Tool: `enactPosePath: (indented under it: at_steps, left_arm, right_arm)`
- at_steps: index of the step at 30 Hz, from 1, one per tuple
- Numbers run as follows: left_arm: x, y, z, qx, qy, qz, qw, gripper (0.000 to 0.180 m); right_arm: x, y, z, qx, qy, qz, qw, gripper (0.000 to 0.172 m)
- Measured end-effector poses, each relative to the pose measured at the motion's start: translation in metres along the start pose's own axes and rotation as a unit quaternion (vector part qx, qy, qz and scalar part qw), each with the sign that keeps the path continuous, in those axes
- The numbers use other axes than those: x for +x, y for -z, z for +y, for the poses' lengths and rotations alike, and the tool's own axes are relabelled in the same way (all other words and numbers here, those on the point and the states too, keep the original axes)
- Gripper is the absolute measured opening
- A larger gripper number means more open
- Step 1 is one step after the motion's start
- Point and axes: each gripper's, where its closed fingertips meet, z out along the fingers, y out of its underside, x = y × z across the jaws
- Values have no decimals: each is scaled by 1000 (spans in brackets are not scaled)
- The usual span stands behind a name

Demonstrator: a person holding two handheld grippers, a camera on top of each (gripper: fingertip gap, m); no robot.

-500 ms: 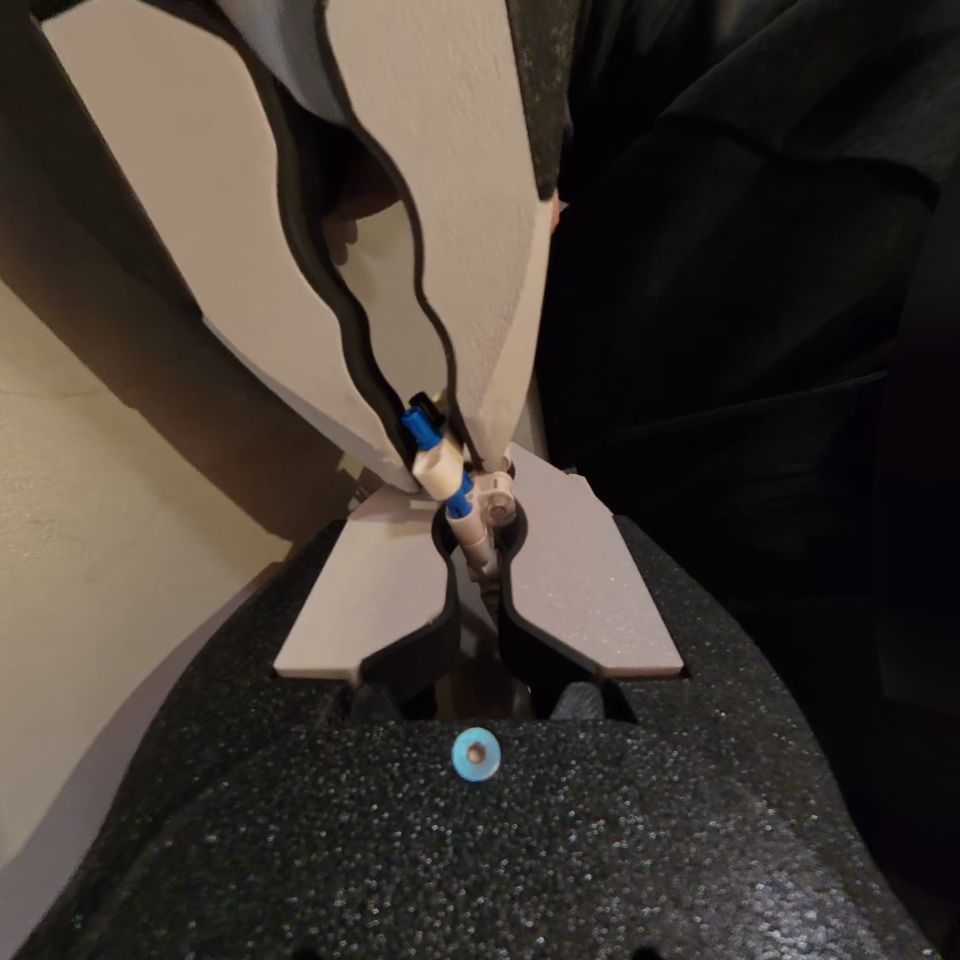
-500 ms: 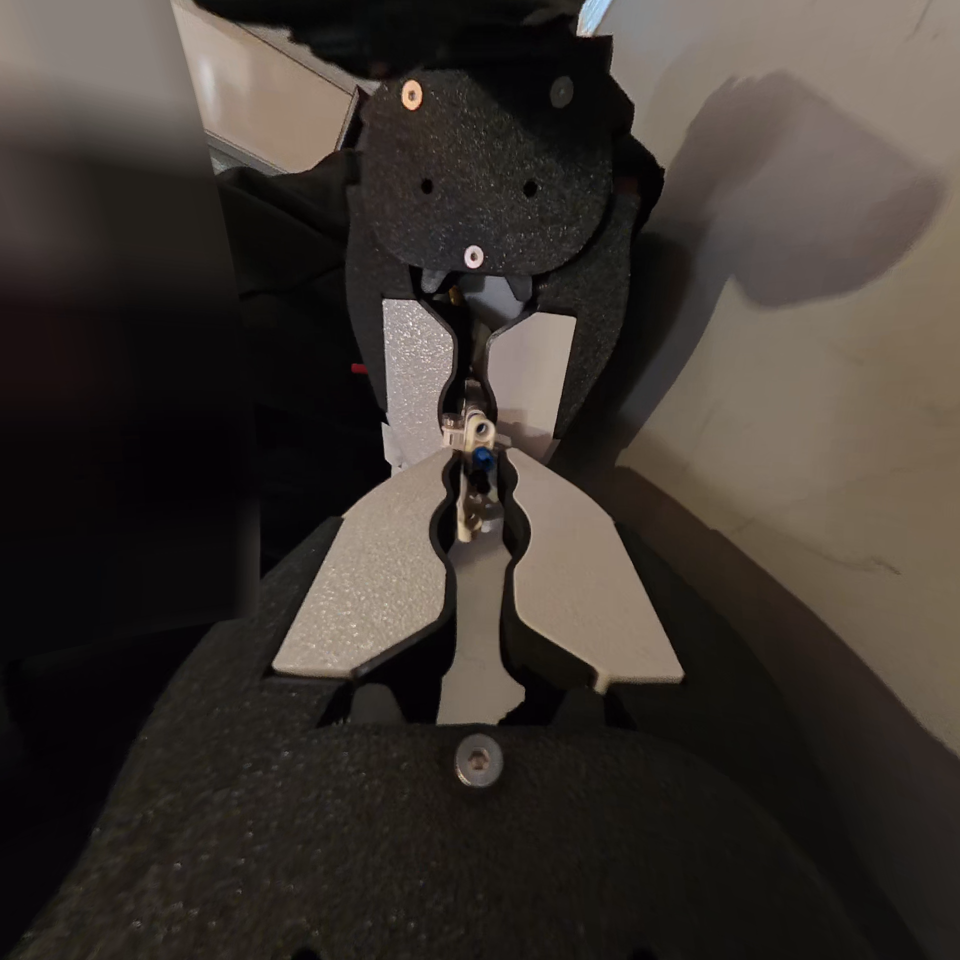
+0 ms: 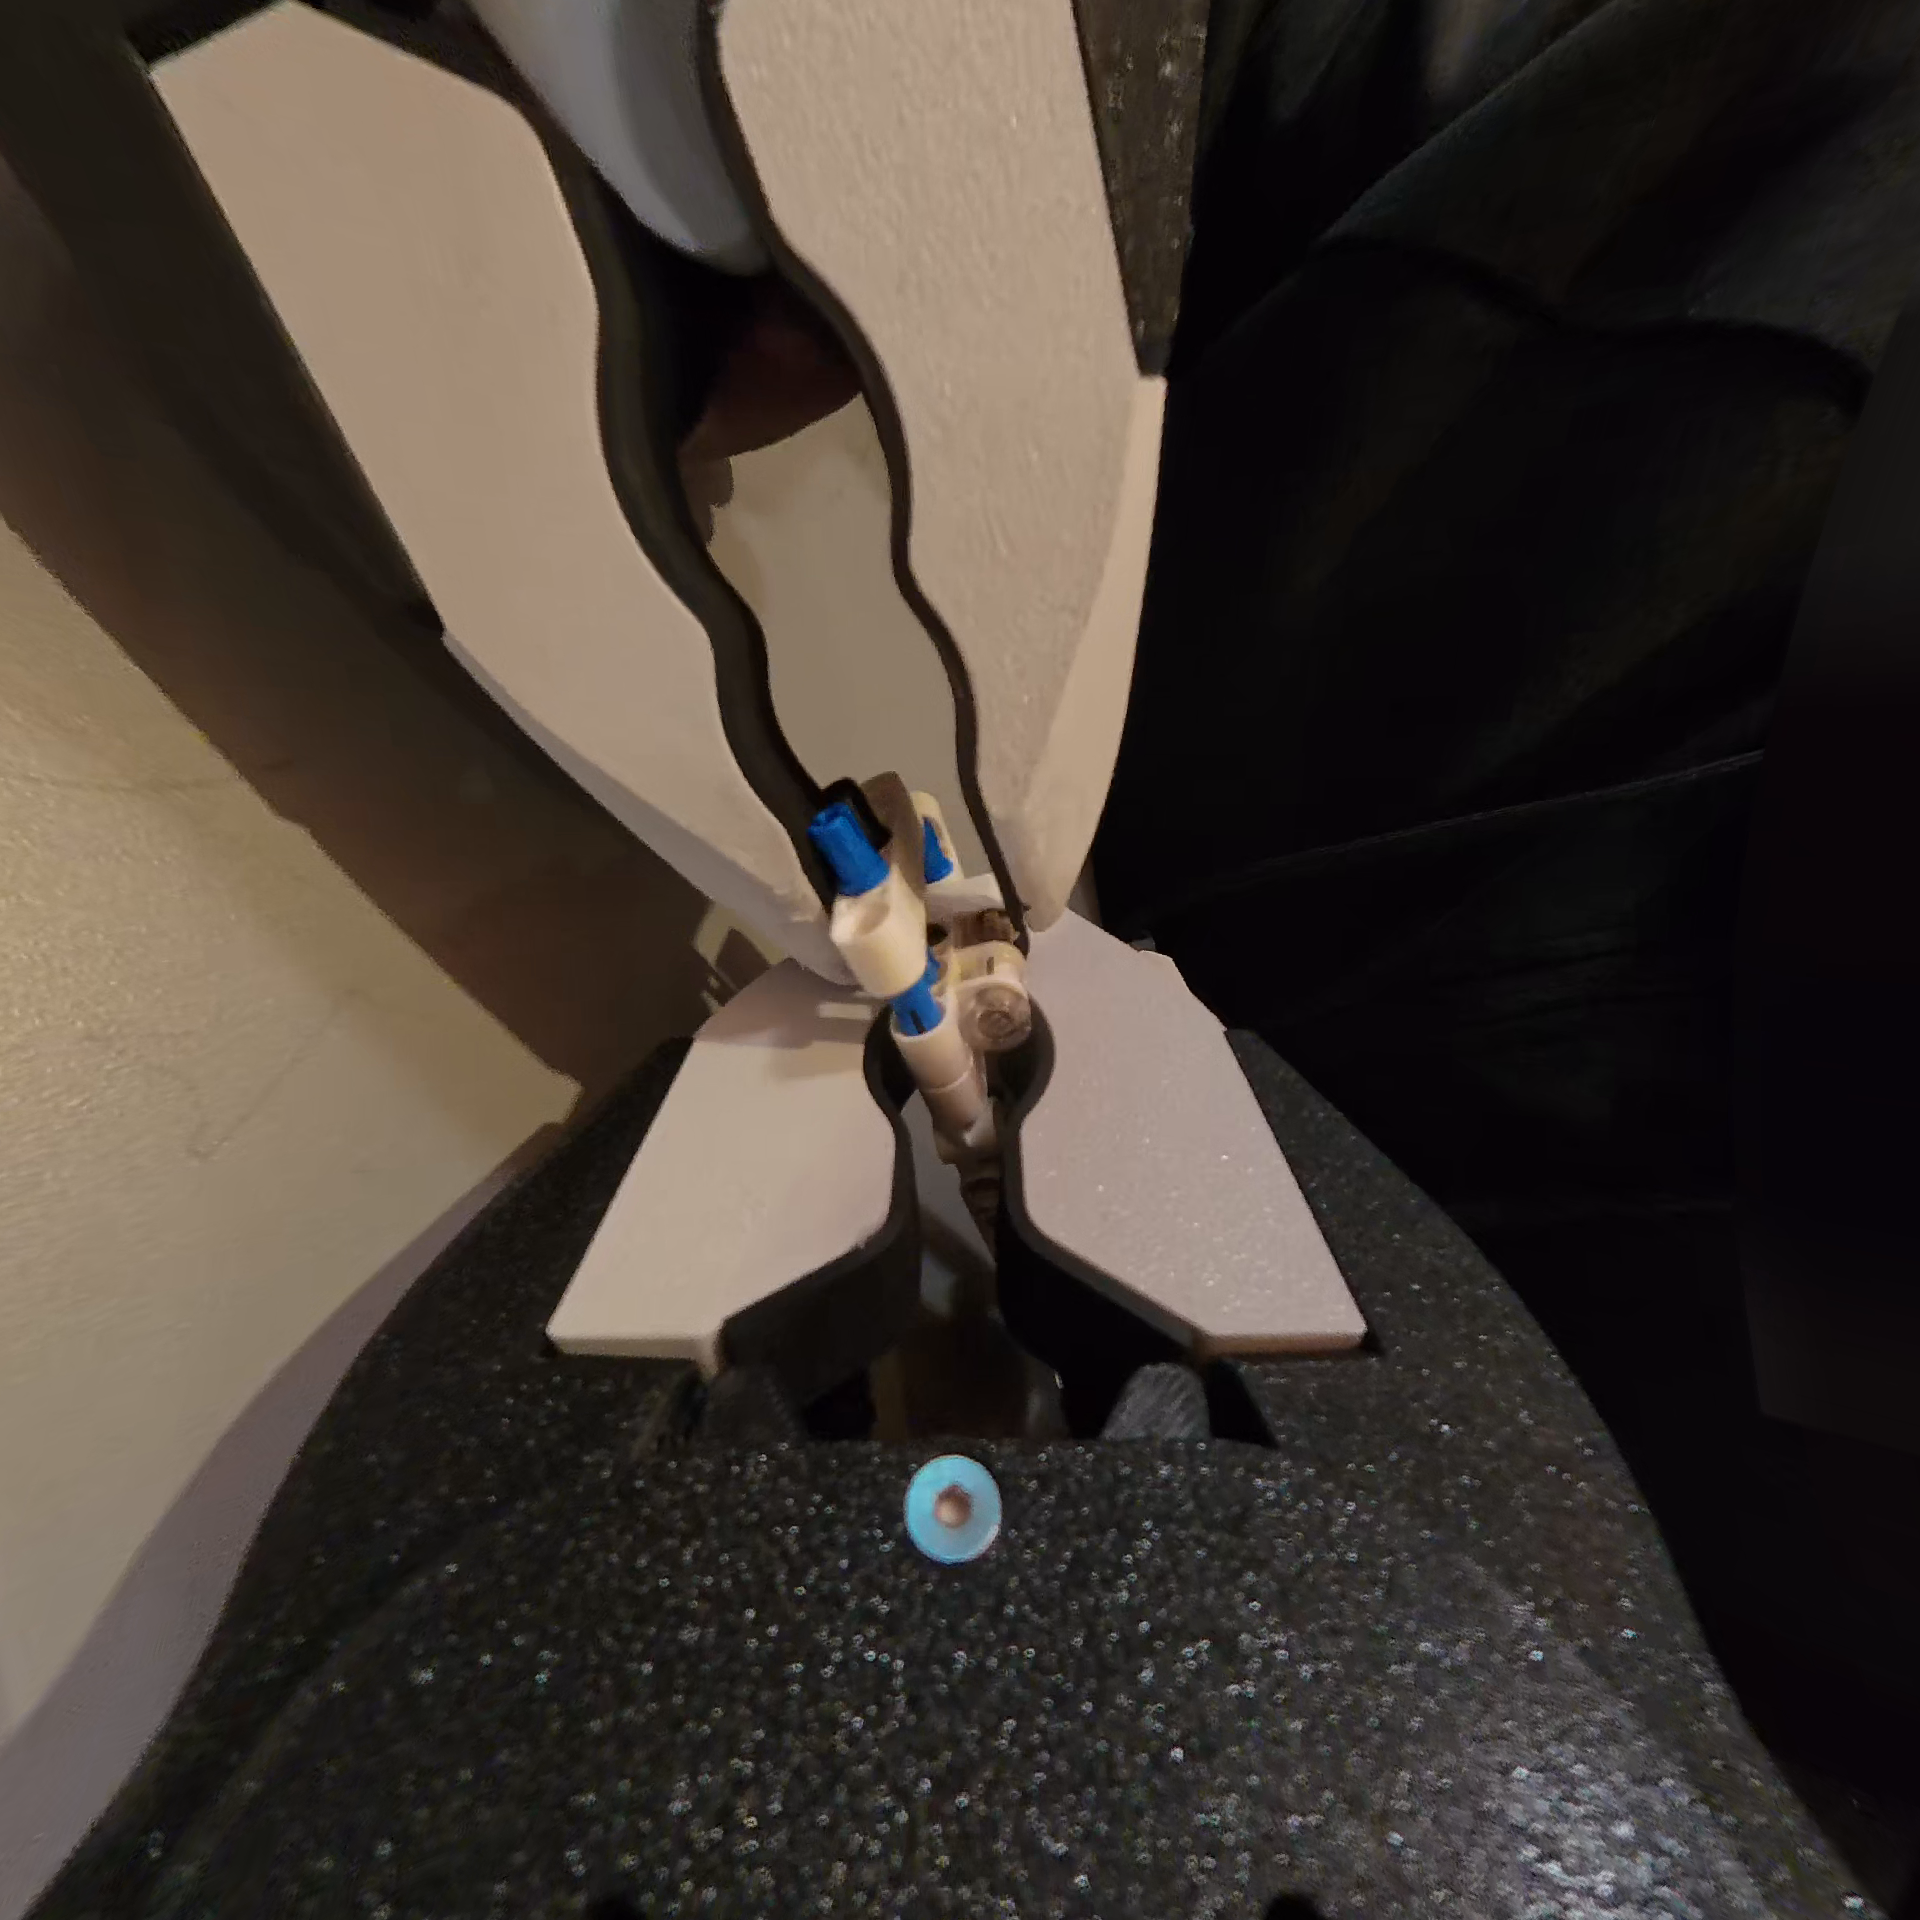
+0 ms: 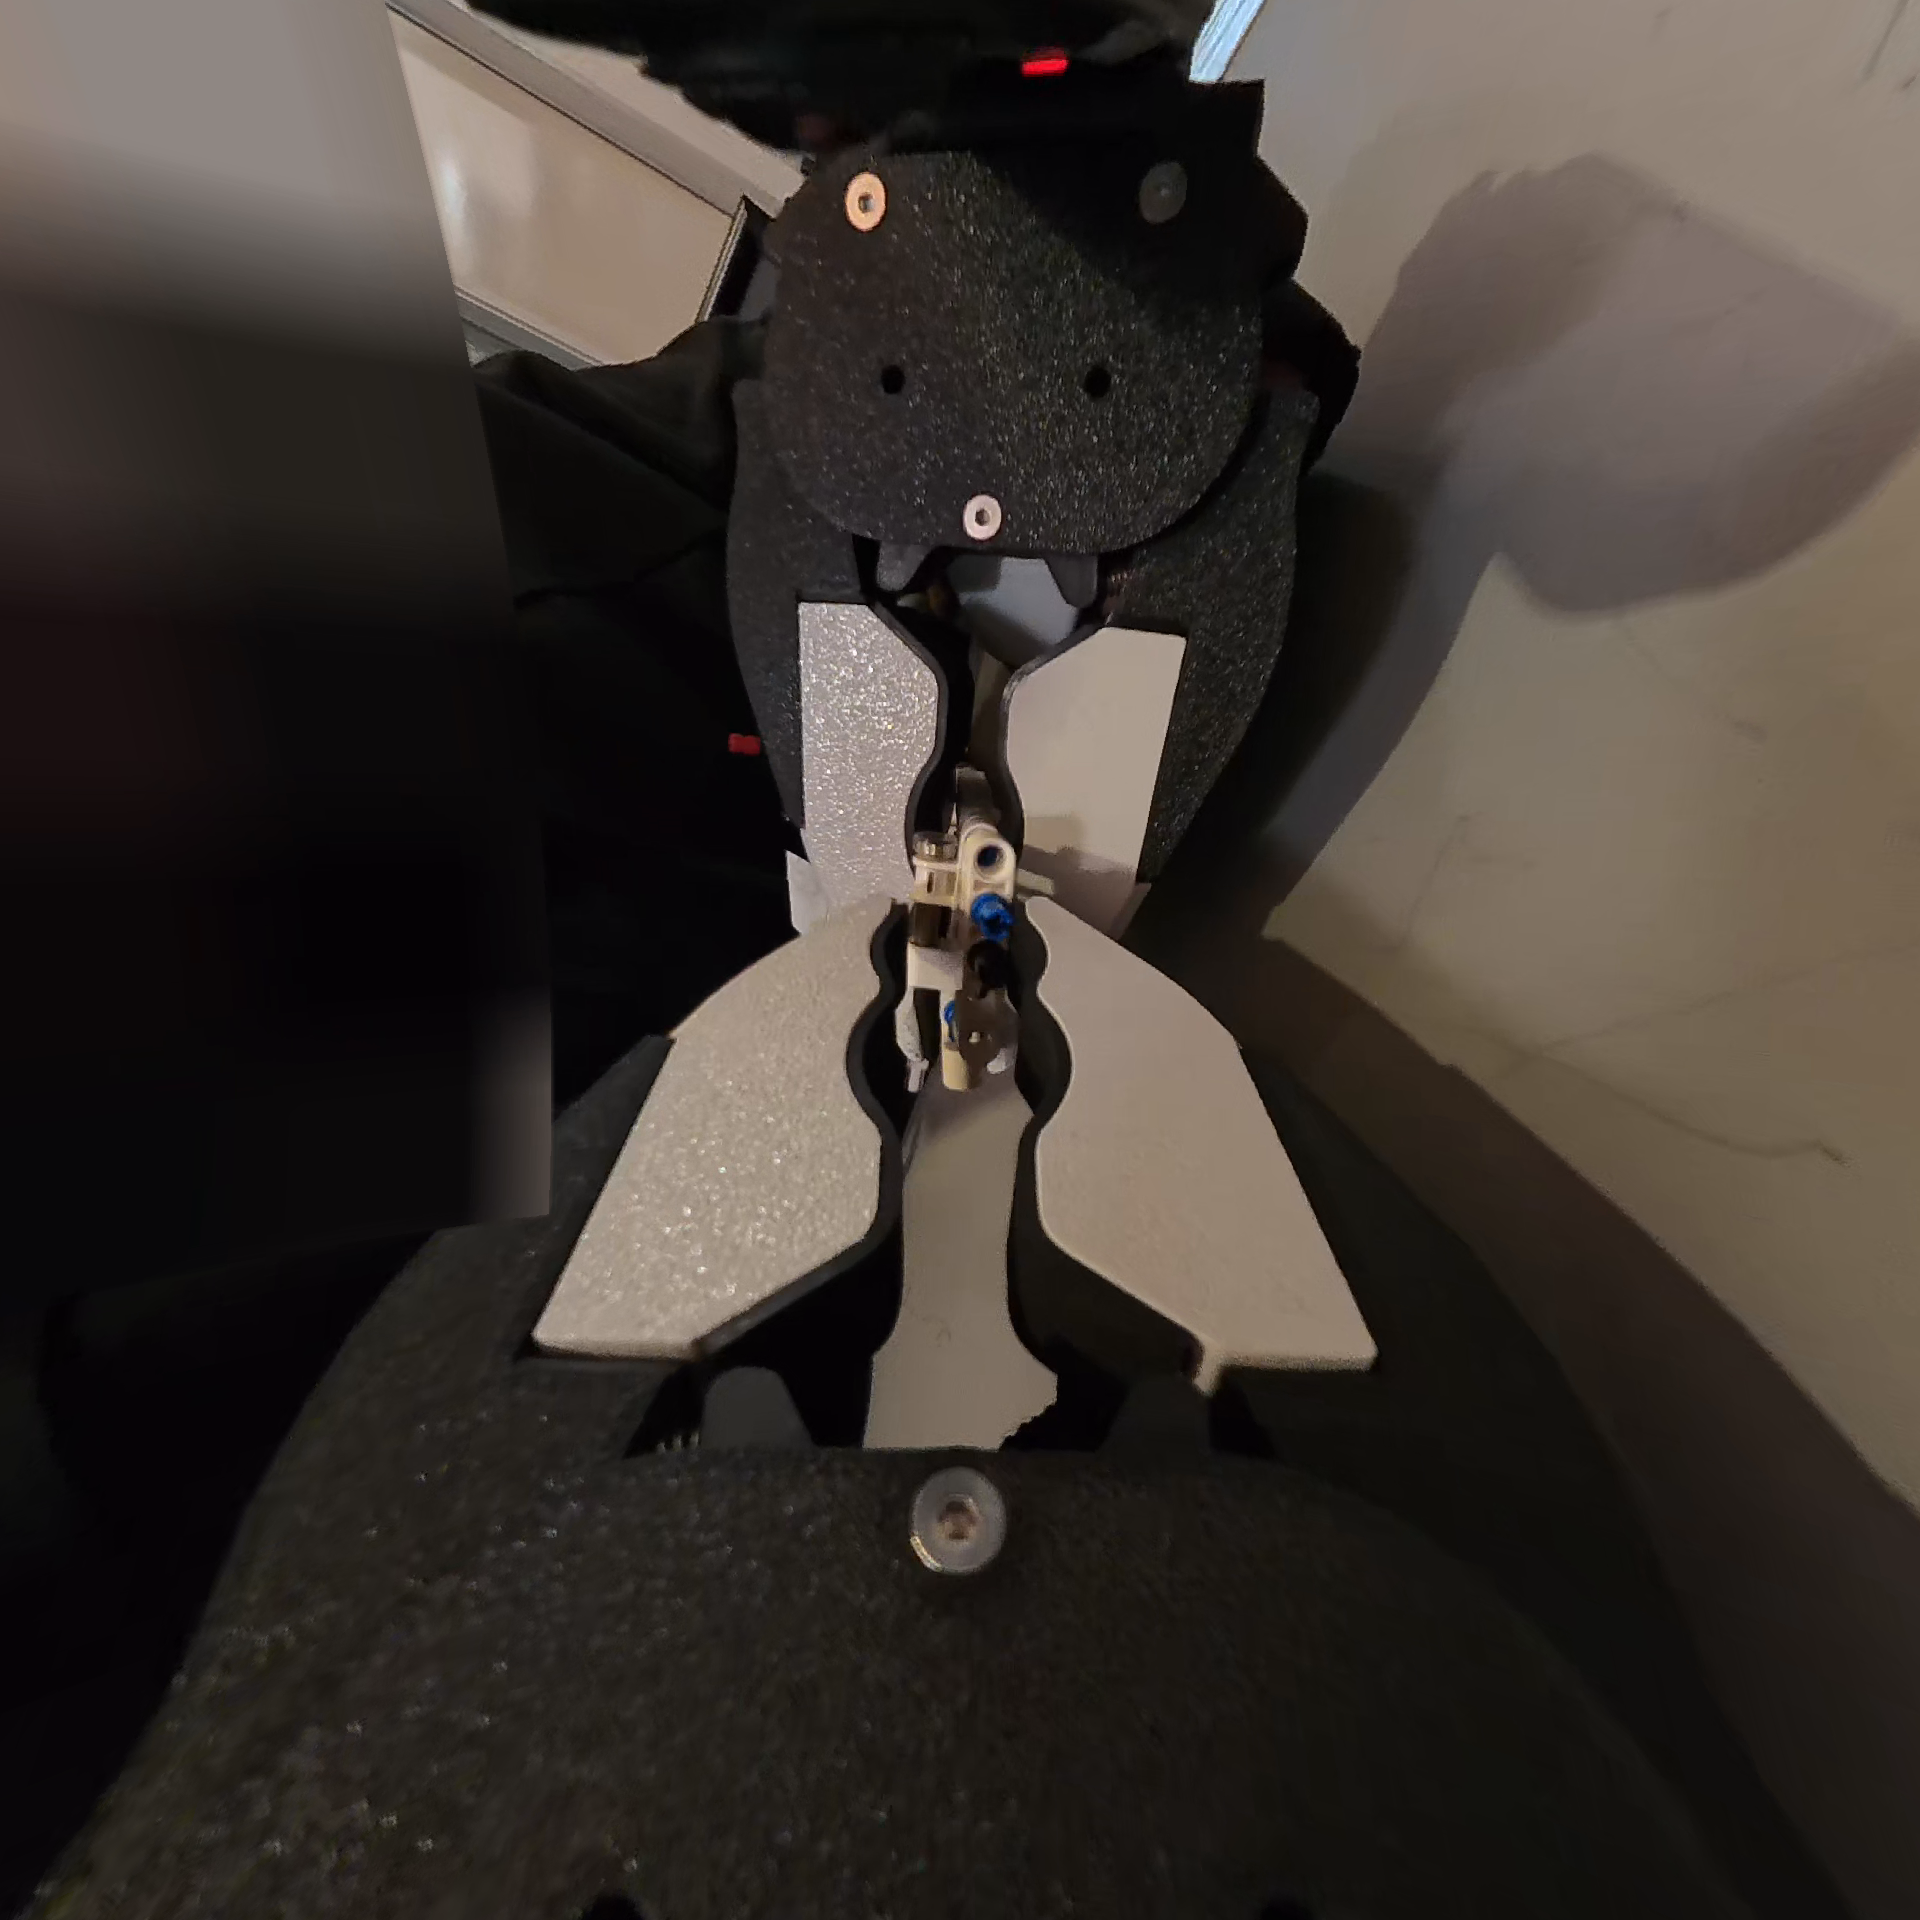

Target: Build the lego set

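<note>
Each camera sits just behind its own fingers and looks forward along them, very close. The two views face each other: the left view shows the right gripper (image 3: pixel 914 883) at upper centre, the right view the left gripper (image 4: pixel 971 831). Both share the small white-and-blue assembly (image 3: pixel 914 966) mid-frame.

You're looking at a cream-white toy assembly (image 3: pixel 902 961) showing bright blue pins and a dull metal piece. Your tongs' fingers (image 4: pixel 748 1132) are showing speckled silver-grey with black edging on grainy black bodies; the wall (image 4: pixel 1621 894) is showing off-white.
</note>
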Motion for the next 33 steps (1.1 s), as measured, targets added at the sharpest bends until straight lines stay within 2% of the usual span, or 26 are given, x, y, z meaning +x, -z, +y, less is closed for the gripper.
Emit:
enactPosePath:
  at_steps: [9,13,26,33]
  left_arm:
    - [0,0,-1,1,-1,-1,1000,11]
    - [-1,0,-1,2,0,0,1000,11]
    - [2,0,-1,1,-3,4,1000,10]
    - [3,0,-2,2,-7,6,1000,10]
  right_arm:
    - [2,3,-1,11,-13,3,1000,22]
    - [8,3,0,9,-23,22,999,7]
    - [3,4,2,-27,-11,7,1000,8]
    - [-4,7,-2,-12,-22,-11,1000,11]
